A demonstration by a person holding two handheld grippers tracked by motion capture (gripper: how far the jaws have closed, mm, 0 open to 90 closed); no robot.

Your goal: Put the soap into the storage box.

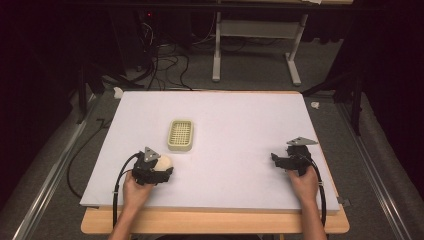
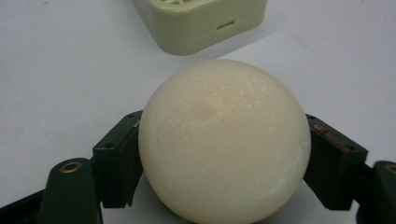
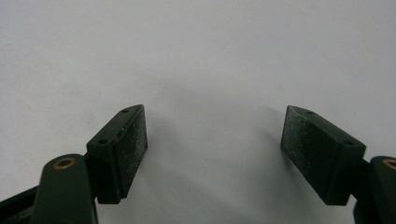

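1. High view: I have the left gripper (image 1: 161, 172) low on the white table (image 1: 240, 125), near its front-left edge, with the cream round soap bar (image 1: 164, 161) between its jaws. The pale green soap dish (image 1: 181, 134) sits just beyond it, near but not touching.
2. Left gripper view: both pads press against the sides of the soap bar (image 2: 224, 140), so I read this gripper (image 2: 224, 154) as clamped on it. I cannot tell whether the bar is lifted off the table or resting on it. The soap dish (image 2: 201, 23) is straight ahead, slatted top up.
3. Right gripper view: my right gripper (image 3: 215, 149) hangs over bare table with its jaws spread wide and nothing between them; in the high view it (image 1: 280, 161) sits well apart, at the right.
4. I judge the step in hand to be the grasp-and-carry. The next move calls for a short forward lift, centring the bar over the slats before letting go; its smooth curve could slip.
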